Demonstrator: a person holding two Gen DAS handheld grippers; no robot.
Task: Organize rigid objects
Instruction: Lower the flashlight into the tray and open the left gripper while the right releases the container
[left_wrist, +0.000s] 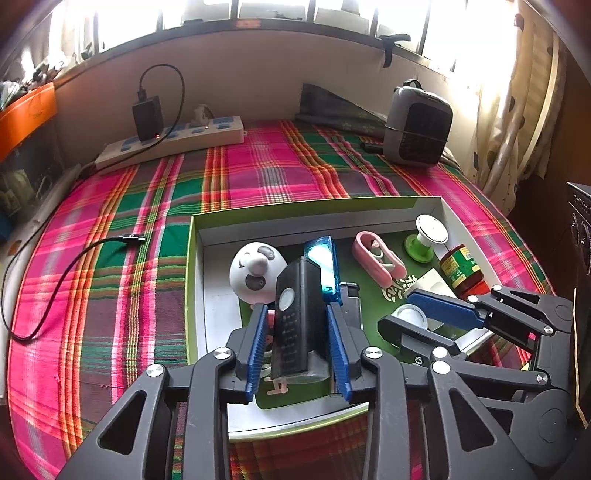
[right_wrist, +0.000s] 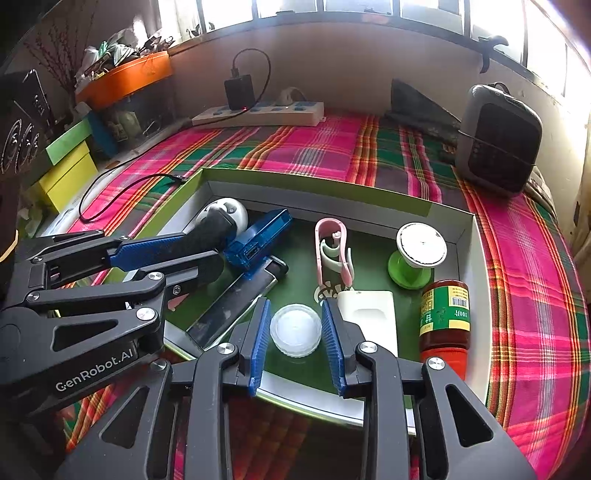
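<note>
A shallow green tray with white walls (left_wrist: 195, 295) lies on the plaid cloth. My left gripper (left_wrist: 295, 306) is open, and a black remote-like device (left_wrist: 295, 317) stands leaning between its blue pads with a gap on its left side. My right gripper (right_wrist: 295, 302) straddles a small round clear lid (right_wrist: 295, 330) that lies flat on the tray floor, its pads close beside it but not pressing. Also in the tray are a white face toy (left_wrist: 251, 266), a blue translucent box (left_wrist: 327, 266), a pink clip (right_wrist: 332, 251), a green-and-white spool (right_wrist: 417, 251), a red bottle (right_wrist: 445, 317) and a white block (right_wrist: 369, 317).
A dark flat lighter-like bar (right_wrist: 236, 299) lies under the blue box. On the cloth behind the tray are a power strip (left_wrist: 173, 142), a grey heater (left_wrist: 419, 125) and a loose black cable (left_wrist: 62, 273). Yellow boxes (right_wrist: 66, 177) and an orange bin (right_wrist: 125, 79) stand at the left.
</note>
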